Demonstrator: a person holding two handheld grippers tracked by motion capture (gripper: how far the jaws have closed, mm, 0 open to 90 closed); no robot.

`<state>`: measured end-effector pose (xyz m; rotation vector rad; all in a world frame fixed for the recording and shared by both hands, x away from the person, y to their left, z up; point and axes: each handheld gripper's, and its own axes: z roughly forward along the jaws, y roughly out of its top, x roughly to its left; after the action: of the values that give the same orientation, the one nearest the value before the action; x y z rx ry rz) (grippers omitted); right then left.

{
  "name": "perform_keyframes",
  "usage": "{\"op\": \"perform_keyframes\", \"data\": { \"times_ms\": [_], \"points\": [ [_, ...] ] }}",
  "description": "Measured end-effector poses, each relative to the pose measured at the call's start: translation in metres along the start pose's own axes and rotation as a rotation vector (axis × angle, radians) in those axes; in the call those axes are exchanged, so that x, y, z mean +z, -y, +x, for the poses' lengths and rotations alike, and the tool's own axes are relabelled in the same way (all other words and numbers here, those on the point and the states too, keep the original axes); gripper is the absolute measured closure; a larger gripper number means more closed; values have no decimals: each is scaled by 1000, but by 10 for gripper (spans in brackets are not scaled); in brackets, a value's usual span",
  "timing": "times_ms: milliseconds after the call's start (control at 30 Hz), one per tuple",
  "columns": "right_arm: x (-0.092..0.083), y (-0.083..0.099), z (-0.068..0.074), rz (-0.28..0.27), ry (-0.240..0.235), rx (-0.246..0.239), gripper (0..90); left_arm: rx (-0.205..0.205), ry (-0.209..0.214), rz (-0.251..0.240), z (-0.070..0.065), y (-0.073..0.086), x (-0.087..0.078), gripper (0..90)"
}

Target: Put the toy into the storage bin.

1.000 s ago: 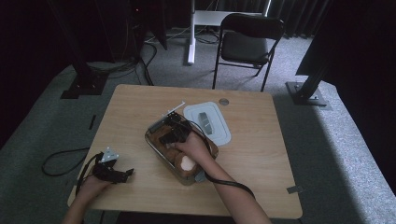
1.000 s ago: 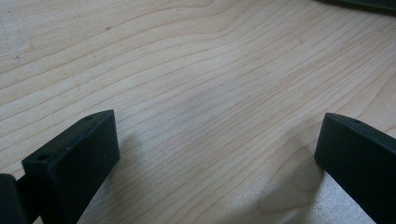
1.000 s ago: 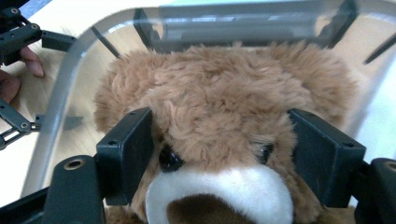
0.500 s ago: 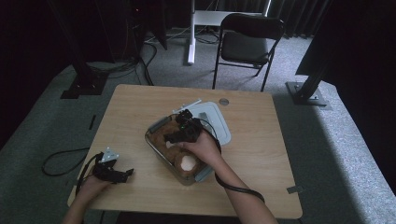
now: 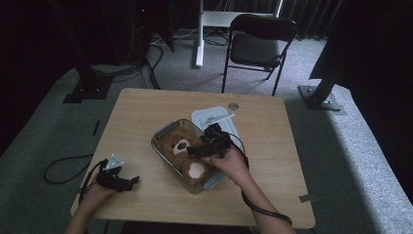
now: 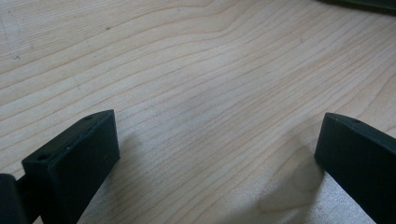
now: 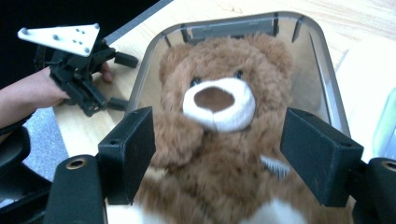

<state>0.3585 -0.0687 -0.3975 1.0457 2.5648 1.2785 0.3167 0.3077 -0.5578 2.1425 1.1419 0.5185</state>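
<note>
Teddy bear lies on its back in the clear container mid-table, head toward the container's far-left end as seen from the high view, white belly patch toward you. It fills the tub nearly wall to wall, which looks like why it sits bent and snug rather than flat.

Your right gripper hangs over the bear's torso with its jaws spread wide, one on each side of the body in the right gripper view, pads not pressing the fur. Nothing held. That straddle suits either a grab on the torso or a push to seat it lower; can't tell which you intend.

Your left gripper is parked on the table near the front-left corner, well apart from the container, jaws open over bare wood. Out of the way, so the lid side is free.

Lid lies flat just behind the container, touching or nearly so, something thin and white resting on top of it.

Count: one bear, one container, one lid, two grippers, one small round disc near the far edge, one chair beyond the table.
</note>
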Motion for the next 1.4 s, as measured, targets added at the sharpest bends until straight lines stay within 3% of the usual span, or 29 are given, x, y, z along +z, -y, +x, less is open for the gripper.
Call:
{"op": "perform_keyframes", "data": {
  "times_ms": [367, 433, 500, 733, 800, 967, 1167, 1400],
  "points": [
    [-26, 31, 3, -11, -52, 12, 313, -1, 1, 1, 0, 0, 0, 3],
    [-27, 36, 5, 0, -70, -5, 334, -1, 1, 1, 0, 0, 0, 3],
    [-26, 38, 8, 4, -74, -24, 426, -1, 1, 1, 0, 0, 0, 3],
    [-20, 40, 17, 34, -110, -71, 477, -2, 1, 1, 0, 0, 0, 3],
    [-17, 40, 18, 46, -129, -72, 484, -2, 1, 1, 0, 0, 0, 3],
    [-6, 38, 20, 73, -122, -79, 484, -1, 1, 1, 0, 0, 0, 3],
    [21, 33, 13, 129, -113, -63, 477, -2, 1, 0, 0, 0, 0, 3],
    [40, 30, 19, 198, -63, -121, 489, -3, 1, -1, 0, 0, 0, 3]
  ]
}}
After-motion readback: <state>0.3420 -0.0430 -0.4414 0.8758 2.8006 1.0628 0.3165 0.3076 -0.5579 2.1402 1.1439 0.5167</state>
